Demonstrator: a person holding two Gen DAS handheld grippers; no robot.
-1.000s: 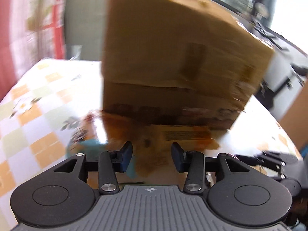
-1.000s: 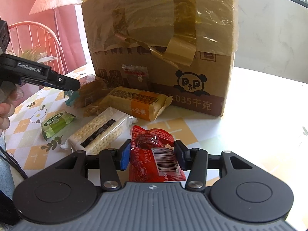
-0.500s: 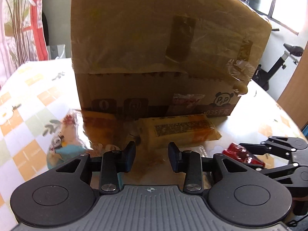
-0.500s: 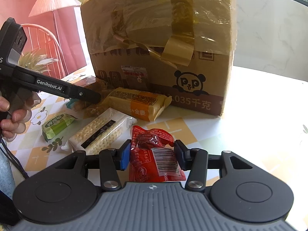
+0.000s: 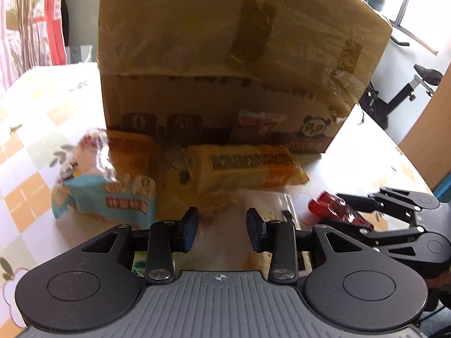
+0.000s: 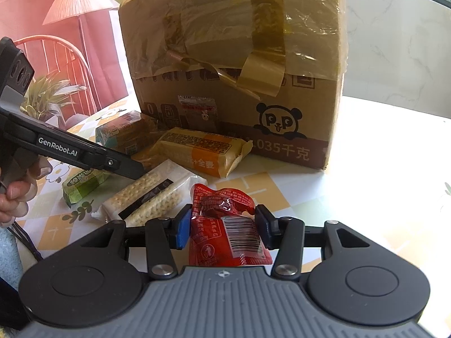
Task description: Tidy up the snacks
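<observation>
Five wrapped snacks lie on the checked surface (image 6: 282, 194) before a taped cardboard box (image 6: 239, 64). Nearest, a red packet (image 6: 225, 225) sits between the fingers of the right gripper (image 6: 221, 228), both pads pressed against its sides. Just left of those fingers lies a clear pack of crackers (image 6: 152, 194), and beyond it a yellow-orange bar (image 6: 203, 149) rests against the box's base. Left gripper (image 5: 222, 225) points down at the cracker pack, its fingers narrowed after just closing, nothing clamped between them. Ahead and left of its fingers sits a blue-and-orange packet (image 5: 112, 191). A small green packet (image 6: 84, 183) lies under that gripper, which a hand (image 6: 15, 194) grips at the far left.
</observation>
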